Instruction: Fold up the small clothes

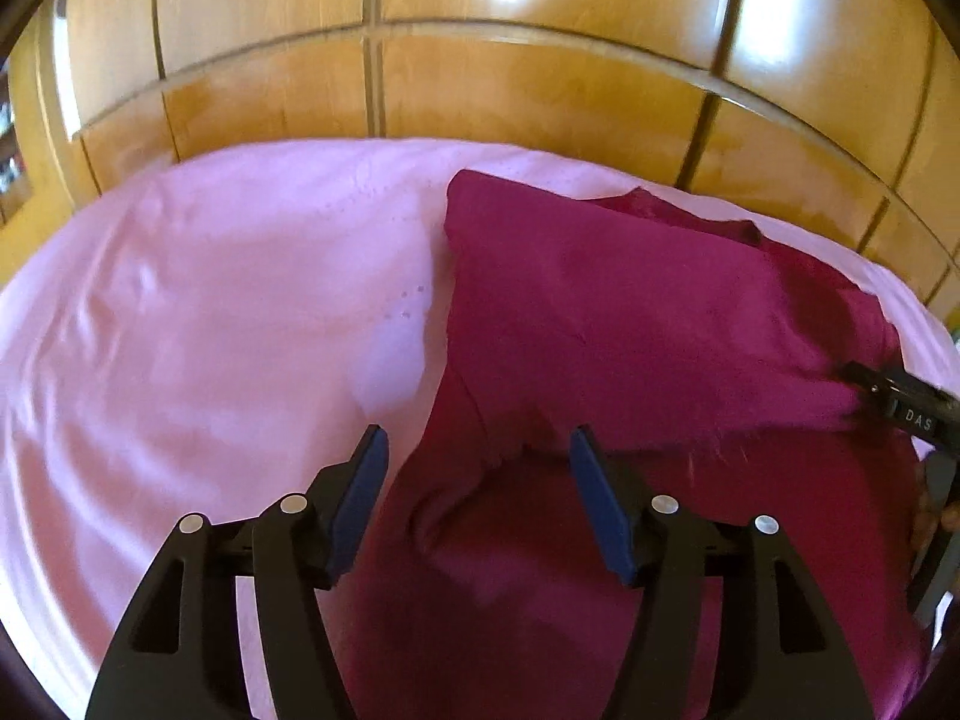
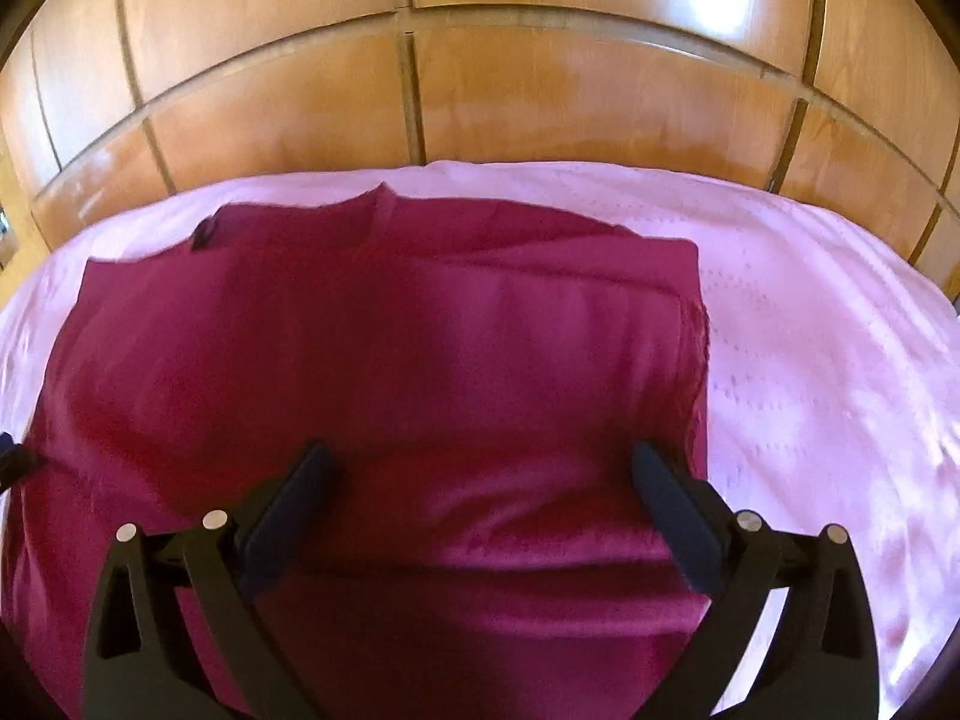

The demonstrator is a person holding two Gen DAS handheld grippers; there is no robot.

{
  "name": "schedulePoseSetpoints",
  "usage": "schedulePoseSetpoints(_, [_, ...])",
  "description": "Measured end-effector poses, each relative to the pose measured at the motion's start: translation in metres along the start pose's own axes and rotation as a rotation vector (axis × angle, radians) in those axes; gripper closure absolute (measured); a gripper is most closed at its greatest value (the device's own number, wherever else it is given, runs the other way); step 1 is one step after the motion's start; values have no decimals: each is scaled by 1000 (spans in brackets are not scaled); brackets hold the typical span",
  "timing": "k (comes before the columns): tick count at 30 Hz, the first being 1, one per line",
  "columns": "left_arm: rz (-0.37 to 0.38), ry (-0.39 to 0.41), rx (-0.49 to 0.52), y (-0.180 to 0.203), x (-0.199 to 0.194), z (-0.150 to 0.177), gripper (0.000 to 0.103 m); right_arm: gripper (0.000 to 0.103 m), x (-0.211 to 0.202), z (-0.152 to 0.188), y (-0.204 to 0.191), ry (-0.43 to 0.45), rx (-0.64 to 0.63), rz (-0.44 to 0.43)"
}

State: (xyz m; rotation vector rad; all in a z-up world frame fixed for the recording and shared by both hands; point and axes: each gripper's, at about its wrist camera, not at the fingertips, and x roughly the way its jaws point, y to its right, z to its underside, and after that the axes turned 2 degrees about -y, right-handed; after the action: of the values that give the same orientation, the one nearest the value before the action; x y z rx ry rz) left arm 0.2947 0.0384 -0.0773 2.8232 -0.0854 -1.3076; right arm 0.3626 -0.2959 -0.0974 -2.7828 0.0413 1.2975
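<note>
Both black two-finger grippers, left [image 1: 474, 450] and right [image 2: 480, 468], gape empty over the partly folded magenta cloth garment [image 2: 372, 360] on the pink bedsheet [image 2: 810, 360]; we should pinch near corners evenly.

The left tool [image 1: 474, 450] hangs with its jaws spread over the near edge of a magenta garment [image 1: 630, 324] lying on the pink bedsheet [image 1: 210, 300], wooden panels [image 1: 510, 78] behind.

You see a pink bedsheet [image 1: 210, 312] filling the lower left of the left view | glossy wooden wardrobe panels [image 2: 540, 90] across the top of both views, glare on them upper right
</note>
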Motion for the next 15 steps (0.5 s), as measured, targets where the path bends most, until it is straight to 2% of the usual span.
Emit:
schedulePoseSetpoints(4, [7, 20, 25, 3, -21, 20, 41, 3, -20, 15, 3, 24, 0, -22])
schedulePoseSetpoints(15, [28, 32, 37, 0, -55, 60, 41, 3, -61, 70, 12, -31, -52, -70])
